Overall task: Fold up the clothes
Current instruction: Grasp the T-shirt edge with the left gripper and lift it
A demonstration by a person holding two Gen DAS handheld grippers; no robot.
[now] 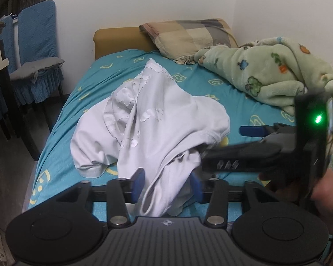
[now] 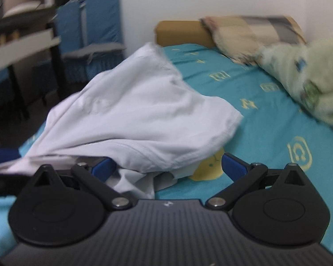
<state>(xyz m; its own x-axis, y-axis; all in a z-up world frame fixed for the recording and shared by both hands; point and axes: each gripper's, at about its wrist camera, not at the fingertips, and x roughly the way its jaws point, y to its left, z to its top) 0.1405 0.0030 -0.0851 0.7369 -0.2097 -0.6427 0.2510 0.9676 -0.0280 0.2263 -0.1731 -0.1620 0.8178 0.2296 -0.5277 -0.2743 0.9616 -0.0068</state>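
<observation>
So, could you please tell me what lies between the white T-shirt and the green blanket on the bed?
Only bare teal bedsheet with yellow prints separates the white T-shirt from the green blanket; both wrist views show it.

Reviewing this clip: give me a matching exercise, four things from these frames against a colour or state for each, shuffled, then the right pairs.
Things:
1. shirt
2. bed sheet
3. blanket
4. left gripper

Descriptions:
A. pale green with small cartoon figures, bunched at the far right of the bed
B. jaws part open with cloth hanging between them
C. white and crumpled, heaped mid-bed
D. turquoise with yellow prints

Pairs: 1-C, 2-D, 3-A, 4-B
</observation>
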